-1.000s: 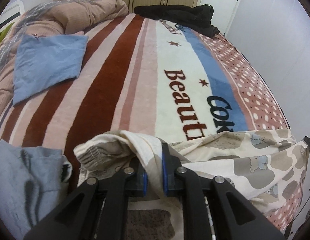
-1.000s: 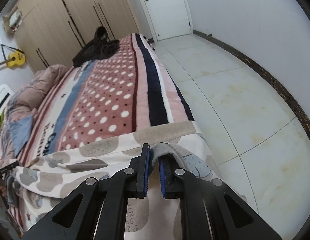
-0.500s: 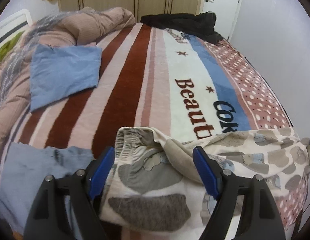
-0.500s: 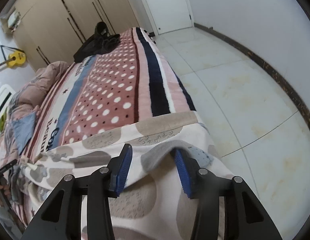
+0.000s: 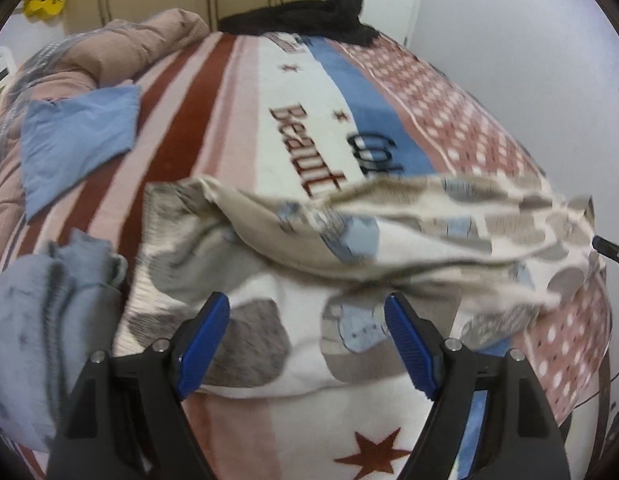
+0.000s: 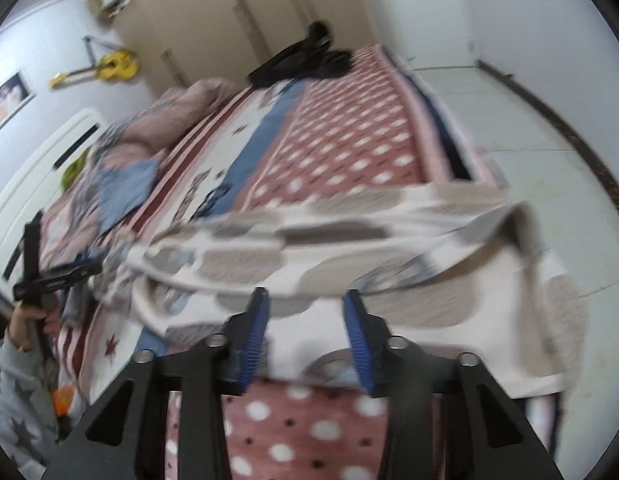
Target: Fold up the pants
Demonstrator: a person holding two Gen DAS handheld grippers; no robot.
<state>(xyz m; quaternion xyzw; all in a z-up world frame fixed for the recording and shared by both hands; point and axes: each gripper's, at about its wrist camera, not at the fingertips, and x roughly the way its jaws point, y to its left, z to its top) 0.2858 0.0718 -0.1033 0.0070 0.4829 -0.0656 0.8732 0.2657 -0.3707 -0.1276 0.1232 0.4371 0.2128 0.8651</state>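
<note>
Lying crosswise near the foot of the bed (image 5: 237,92), the pants (image 5: 349,240) run their long axis from the left gripper (image 5: 307,344) to the right gripper (image 6: 305,334), waistband end toward the left. Both jaws stand apart with nothing pinched: the left wide, the right narrower, having just been closing. The cloth sits just ahead of and below each pair of pads, so either hand is about equally near its own end for the next fold.
</note>
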